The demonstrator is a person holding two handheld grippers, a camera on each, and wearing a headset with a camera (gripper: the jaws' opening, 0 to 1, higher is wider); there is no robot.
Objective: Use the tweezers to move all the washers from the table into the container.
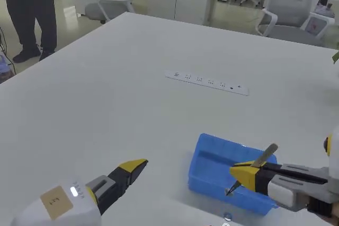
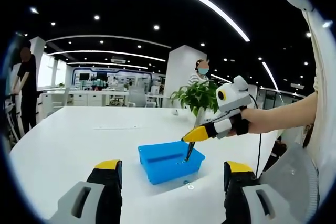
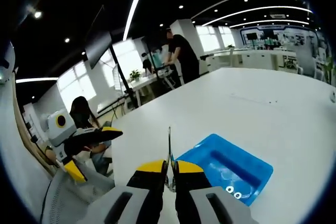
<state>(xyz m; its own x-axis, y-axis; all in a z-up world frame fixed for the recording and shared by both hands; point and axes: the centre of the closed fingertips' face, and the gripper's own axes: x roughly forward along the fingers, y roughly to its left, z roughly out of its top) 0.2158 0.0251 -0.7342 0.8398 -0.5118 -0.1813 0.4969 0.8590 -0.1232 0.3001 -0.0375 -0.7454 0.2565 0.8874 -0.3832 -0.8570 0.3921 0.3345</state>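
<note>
Left tongs (image 1: 135, 166): grey (yellow-black tips)

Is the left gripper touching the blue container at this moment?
Apart. In the head view a strip of bare table lies between the left gripper and the blue container.

The head camera looked forward and down from above the near edge of the worktop (image 1: 132, 78), with the blue container (image 1: 212, 157) close in at lower right. The camera on the left tongs (image 1: 139, 165) sat low, just over the surface, and faced across it at the container from a little way off (the right tongs (image 1: 237, 169) entered from its right). The camera on the right tongs looked along its own pinched jaws and the tweezers (image 3: 169, 145), closely down onto the container. All three views shared the container.
</note>
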